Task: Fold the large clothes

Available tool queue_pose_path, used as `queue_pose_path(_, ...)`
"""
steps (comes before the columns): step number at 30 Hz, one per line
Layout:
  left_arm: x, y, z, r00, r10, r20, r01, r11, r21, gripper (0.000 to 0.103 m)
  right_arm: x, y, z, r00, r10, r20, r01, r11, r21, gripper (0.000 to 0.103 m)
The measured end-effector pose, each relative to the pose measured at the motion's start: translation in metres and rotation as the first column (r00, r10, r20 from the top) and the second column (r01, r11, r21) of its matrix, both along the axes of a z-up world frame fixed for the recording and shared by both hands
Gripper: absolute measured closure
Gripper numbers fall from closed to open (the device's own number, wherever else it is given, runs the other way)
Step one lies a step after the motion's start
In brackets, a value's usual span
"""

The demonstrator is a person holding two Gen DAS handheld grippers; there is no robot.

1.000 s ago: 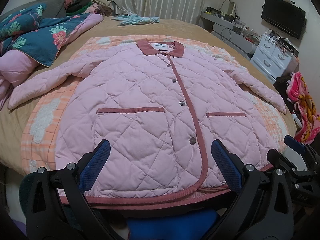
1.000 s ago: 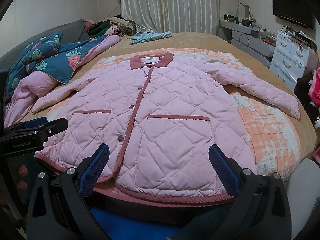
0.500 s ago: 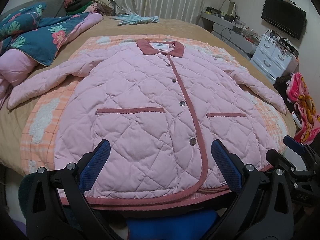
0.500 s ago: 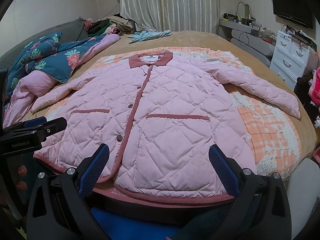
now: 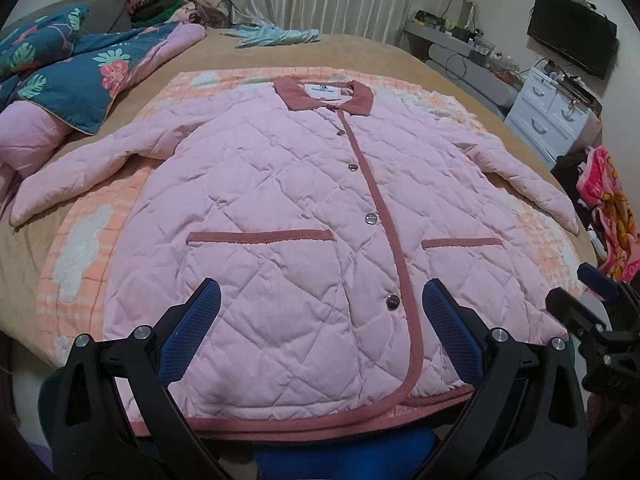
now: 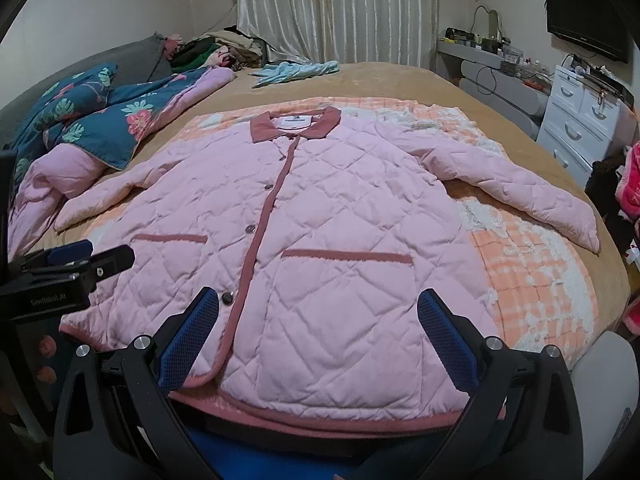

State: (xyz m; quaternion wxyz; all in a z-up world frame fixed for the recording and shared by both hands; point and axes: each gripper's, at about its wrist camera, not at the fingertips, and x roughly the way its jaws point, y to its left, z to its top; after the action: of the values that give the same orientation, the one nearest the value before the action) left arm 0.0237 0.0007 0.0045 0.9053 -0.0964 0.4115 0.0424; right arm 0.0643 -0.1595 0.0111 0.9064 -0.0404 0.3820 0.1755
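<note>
A pink quilted jacket (image 5: 288,208) (image 6: 340,216) with a dark rose collar and trim lies flat and buttoned on an orange checked blanket (image 5: 80,248) (image 6: 532,272), both sleeves spread outward. My left gripper (image 5: 320,304) stands open over the hem near the lowest button, touching nothing. My right gripper (image 6: 318,312) is also open, above the hem below the right pocket. Each gripper appears at the edge of the other's view: the right gripper (image 5: 592,304) and the left gripper (image 6: 72,276).
A floral blue quilt (image 5: 80,64) and pink bedding lie at the bed's left. A light blue garment (image 6: 296,70) rests near the curtains. White drawers (image 6: 580,128), a wall television (image 5: 572,48) and a bright pink cloth (image 5: 608,216) stand at the right.
Both views have shifted only slightly; the jacket lies as before and both grippers stay open over the hem.
</note>
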Motion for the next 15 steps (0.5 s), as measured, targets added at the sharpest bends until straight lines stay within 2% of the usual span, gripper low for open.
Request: queue_pose_path(15,0.055,0.016,0.011,1.000,0.020,0.007,-0.020,1.000,-0.008,0.008,0.063,0.005,0.008,0.999,-0.032,-0.031,0.032,0.999,0.013,0.004)
